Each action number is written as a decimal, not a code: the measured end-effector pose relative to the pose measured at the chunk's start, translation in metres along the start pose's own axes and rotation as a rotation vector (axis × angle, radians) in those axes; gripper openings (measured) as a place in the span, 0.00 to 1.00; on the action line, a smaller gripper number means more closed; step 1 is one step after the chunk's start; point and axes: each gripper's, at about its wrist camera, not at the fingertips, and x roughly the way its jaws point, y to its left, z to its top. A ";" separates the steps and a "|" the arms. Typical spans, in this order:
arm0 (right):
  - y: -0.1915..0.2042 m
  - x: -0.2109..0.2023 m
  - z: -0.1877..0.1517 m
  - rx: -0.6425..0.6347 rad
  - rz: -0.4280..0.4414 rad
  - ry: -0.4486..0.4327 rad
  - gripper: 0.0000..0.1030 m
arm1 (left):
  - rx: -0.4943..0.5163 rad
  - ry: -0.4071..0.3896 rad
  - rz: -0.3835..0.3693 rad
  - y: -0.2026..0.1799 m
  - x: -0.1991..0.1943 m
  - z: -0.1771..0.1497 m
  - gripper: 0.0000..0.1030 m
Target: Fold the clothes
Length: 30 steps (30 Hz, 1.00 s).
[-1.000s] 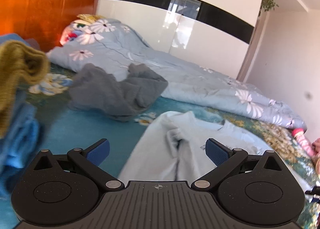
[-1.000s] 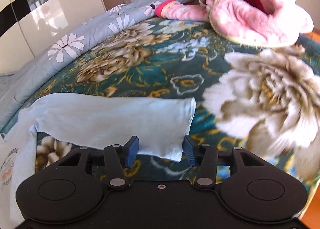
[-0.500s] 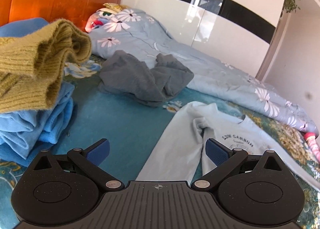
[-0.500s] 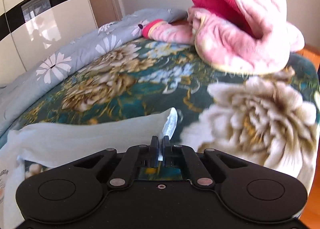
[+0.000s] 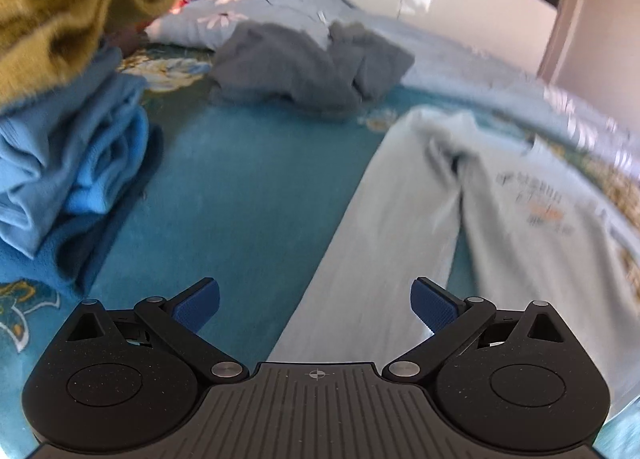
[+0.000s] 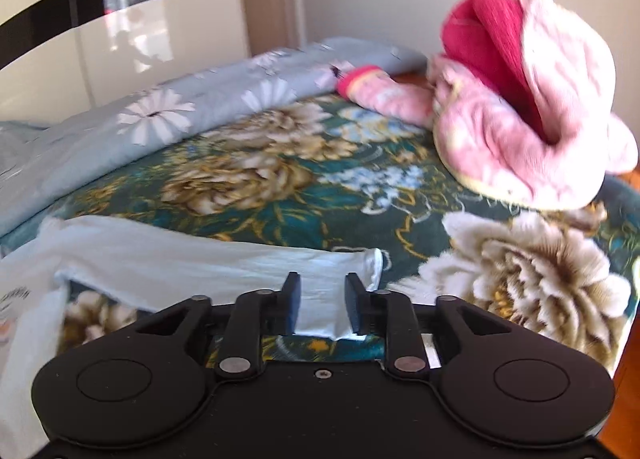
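With the right hand-held gripper (image 6: 322, 301) opening, unclenched, around the sleeve (image 6: 224, 265), and the left hand-held gripper (image 5: 316, 305) spread empty, regrip deeper on the cuff before folding it inward.

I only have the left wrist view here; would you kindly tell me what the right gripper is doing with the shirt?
Observer: The right gripper straddles the pale blue sleeve cuff; its jaws are opening with the fabric between them.
Operator: Thank you. Is anything lying beyond that cuff?
Observer: Yes, a pink fleece garment sits heaped at the bed's far corner, apart from the sleeve.
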 end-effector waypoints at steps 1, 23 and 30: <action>0.003 -0.008 0.000 -0.017 0.009 -0.011 0.35 | 0.009 0.011 0.002 0.000 0.003 -0.004 0.97; 0.087 -0.098 -0.030 -0.114 0.175 -0.030 0.42 | -0.165 -0.112 0.119 0.068 -0.015 0.004 0.04; 0.108 -0.106 -0.068 -0.177 0.295 0.078 0.45 | -0.038 -0.103 -0.202 0.017 -0.045 -0.018 0.48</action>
